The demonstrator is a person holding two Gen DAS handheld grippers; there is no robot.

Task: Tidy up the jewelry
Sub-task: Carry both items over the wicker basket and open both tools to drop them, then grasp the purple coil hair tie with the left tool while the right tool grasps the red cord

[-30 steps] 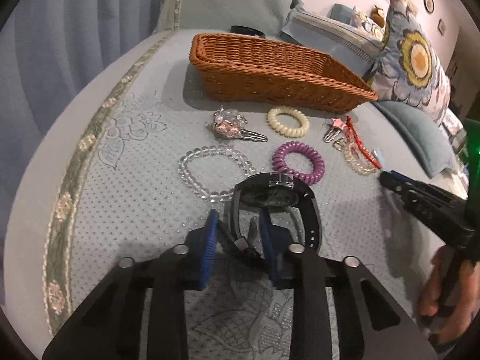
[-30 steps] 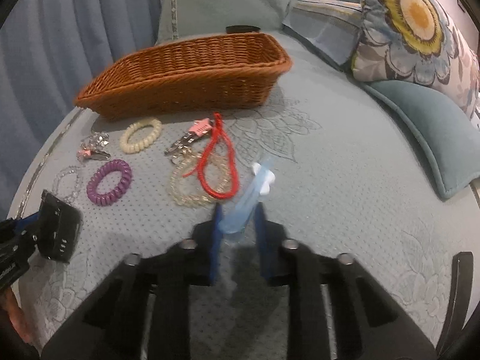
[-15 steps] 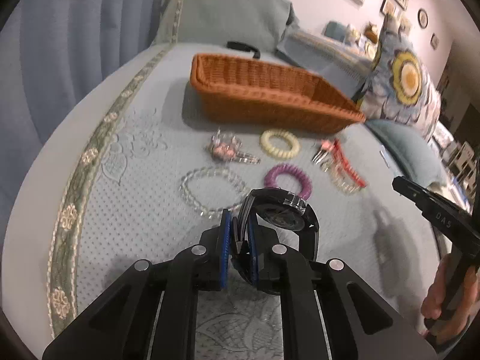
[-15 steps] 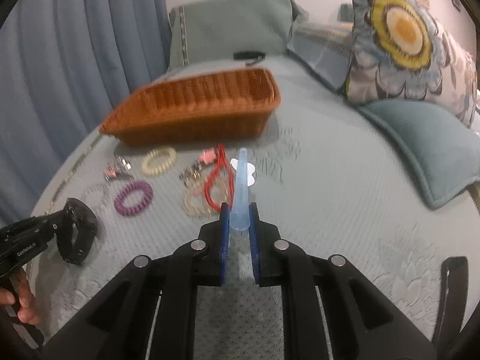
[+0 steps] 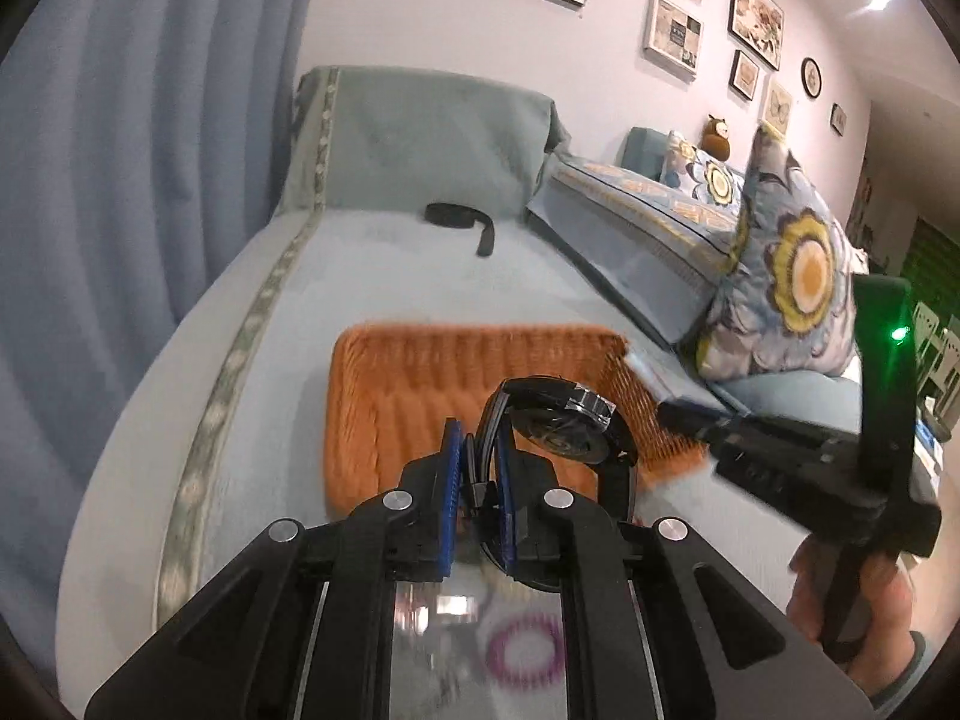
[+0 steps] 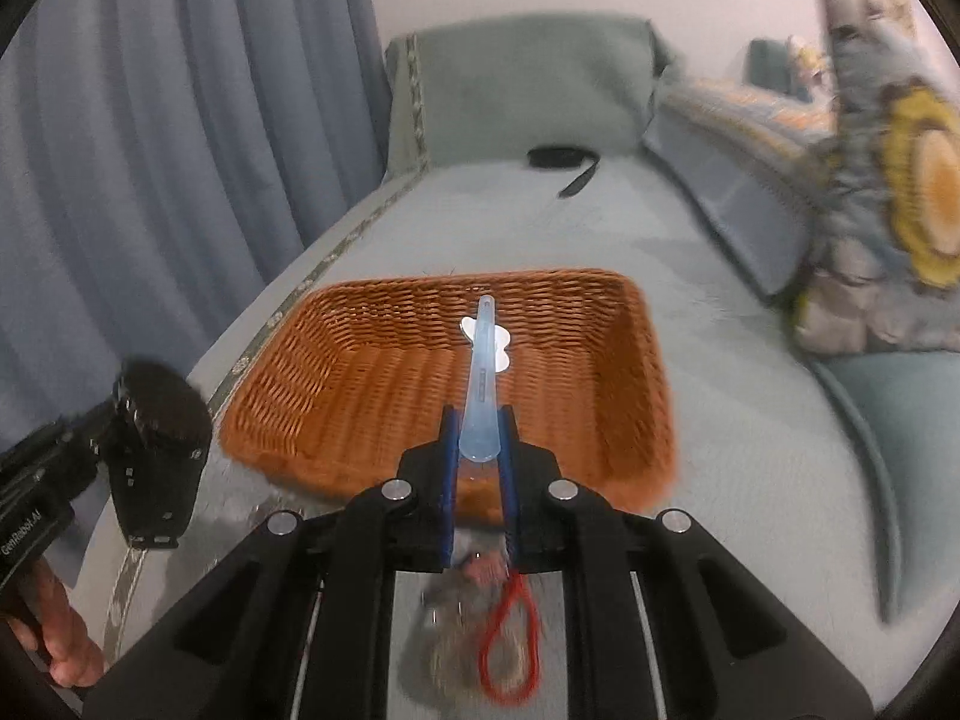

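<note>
My left gripper (image 5: 480,468) is shut on the strap of a black wristwatch (image 5: 558,426), held up in front of the brown wicker basket (image 5: 420,384). My right gripper (image 6: 479,450) is shut on a pale blue hair clip (image 6: 483,372) with a white flower, which points out over the basket (image 6: 372,372). The right gripper (image 5: 780,450) also shows at the right of the left wrist view, and the left one with the watch (image 6: 153,438) at the left of the right wrist view. A purple coil hair tie (image 5: 525,651) and a red cord bracelet (image 6: 510,654) lie blurred below the grippers.
The basket sits on a light blue bedspread (image 5: 390,276). A black band (image 5: 459,219) lies beyond it near the headboard cushion. Flowered pillows (image 5: 798,276) line the right side, and a blue curtain (image 5: 120,120) hangs on the left. A hand (image 5: 852,618) holds the right gripper's handle.
The left gripper shut on the watch strap and lifted it off the bed. Both grippers rose and moved toward the basket, the right one carrying the blue clip.
</note>
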